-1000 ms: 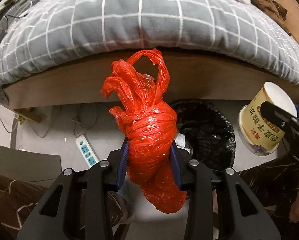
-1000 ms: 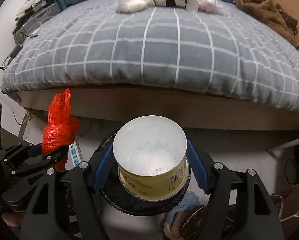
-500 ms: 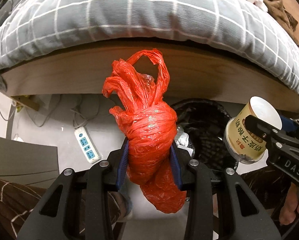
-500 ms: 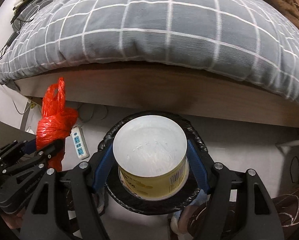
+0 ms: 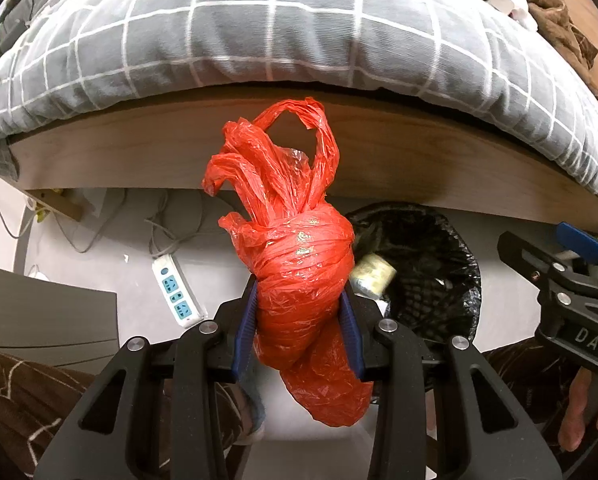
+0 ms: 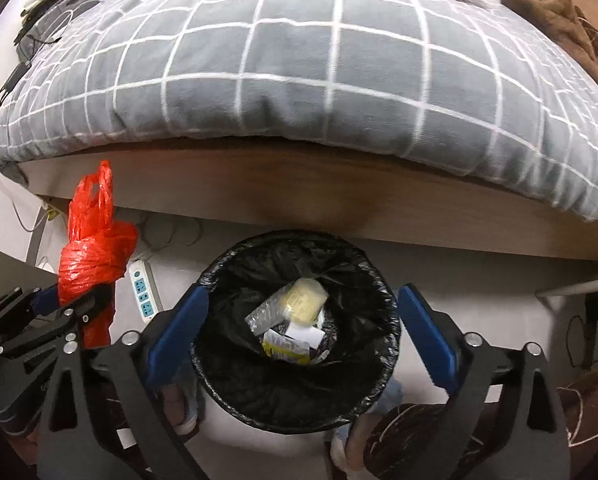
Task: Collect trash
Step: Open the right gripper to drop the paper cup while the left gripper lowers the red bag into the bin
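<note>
My left gripper [image 5: 299, 320] is shut on a knotted red plastic bag [image 5: 303, 276], held upright to the left of the bin; the bag also shows in the right wrist view [image 6: 91, 256]. My right gripper [image 6: 299, 332] is open and empty, directly above a bin lined with a black bag [image 6: 295, 396]. A yellow paper cup [image 6: 305, 300] lies inside the bin among wrappers; it also shows in the left wrist view [image 5: 373, 274]. The bin [image 5: 443, 256] sits on the floor against the bed frame.
A bed with a grey checked quilt [image 6: 299, 72] overhangs a wooden frame [image 6: 299, 196] just behind the bin. A white power strip [image 5: 175, 292] and cables lie on the floor to the left. A grey furniture corner [image 5: 39, 312] is at the left.
My right gripper has opened and the yellow cup has dropped into the bin. My left gripper still holds the red bag, with little movement.
</note>
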Demonstrator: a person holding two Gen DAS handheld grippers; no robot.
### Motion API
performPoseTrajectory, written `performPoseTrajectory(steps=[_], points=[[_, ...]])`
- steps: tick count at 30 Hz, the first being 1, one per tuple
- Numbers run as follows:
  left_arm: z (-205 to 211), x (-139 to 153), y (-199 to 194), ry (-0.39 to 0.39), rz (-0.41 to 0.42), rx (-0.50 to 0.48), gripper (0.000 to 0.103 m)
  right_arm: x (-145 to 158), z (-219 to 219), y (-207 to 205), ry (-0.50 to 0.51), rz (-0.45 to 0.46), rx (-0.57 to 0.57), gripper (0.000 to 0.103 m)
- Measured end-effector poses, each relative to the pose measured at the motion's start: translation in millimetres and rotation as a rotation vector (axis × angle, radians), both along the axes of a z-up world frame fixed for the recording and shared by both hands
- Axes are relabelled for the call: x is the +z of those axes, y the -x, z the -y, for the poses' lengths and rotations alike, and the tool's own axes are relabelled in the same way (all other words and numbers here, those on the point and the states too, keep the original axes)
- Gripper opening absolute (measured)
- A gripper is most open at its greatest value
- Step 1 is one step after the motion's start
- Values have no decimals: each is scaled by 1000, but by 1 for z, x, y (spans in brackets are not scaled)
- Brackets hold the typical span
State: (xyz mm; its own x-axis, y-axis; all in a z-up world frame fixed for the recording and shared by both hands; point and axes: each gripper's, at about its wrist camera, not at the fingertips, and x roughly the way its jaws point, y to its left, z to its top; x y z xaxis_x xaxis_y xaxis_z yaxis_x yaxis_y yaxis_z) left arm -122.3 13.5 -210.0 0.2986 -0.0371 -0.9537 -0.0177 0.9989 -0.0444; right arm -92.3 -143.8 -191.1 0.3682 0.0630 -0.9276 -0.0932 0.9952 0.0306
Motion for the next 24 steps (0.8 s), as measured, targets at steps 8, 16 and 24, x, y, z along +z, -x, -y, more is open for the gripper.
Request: performPoseTrajectory(steps=[8,16,24], points=[[34,-1,-5,17,-7,-62,36,5,41,11,40,6,-23,95],[77,-6,-11,38,-32,-136,37,-5,95,30,39,1,-96,95],[109,-9,-11,42,-37,-190,38,-6,131,42,28,10,-163,95]])
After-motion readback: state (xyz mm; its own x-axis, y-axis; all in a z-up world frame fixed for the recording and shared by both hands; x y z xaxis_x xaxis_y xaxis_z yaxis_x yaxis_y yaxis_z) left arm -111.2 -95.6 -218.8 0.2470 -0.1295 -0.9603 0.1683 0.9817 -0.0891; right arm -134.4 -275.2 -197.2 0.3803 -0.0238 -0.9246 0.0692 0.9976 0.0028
